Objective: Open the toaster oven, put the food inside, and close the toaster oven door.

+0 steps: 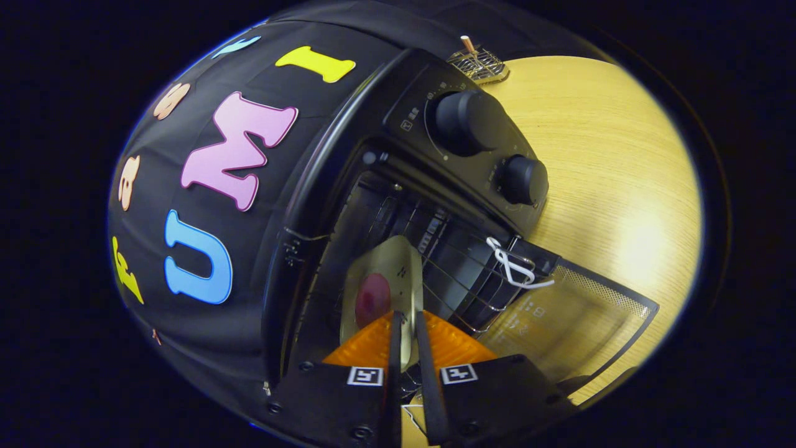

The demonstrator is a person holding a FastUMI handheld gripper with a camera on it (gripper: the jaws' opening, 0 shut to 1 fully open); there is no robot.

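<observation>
The gripper (pixel 407 339) fingers (pixel 396 348) are clamping the near edge of a metal tray (pixel 388 274) carrying reddish food (pixel 373 298), reaching into the open toaster oven (pixel 398 205), whose door (pixel 572 317) is lying lowered over the worktop (pixel 609 174).

One toaster oven (pixel 398 186), centre of frame, door (pixel 578 311) open, lower right. Two knobs (pixel 469 121) on control panel, upper centre-right. One wire rack (pixel 460 280) inside oven. One metal tray (pixel 388 280), lower centre, one reddish food piece (pixel 372 298) on it. One gripper (pixel 407 348), two fingers (pixel 393 342) closed onto tray edge, bottom centre. One small wire basket (pixel 479 62), top. One wooden table (pixel 609 186), right.
</observation>
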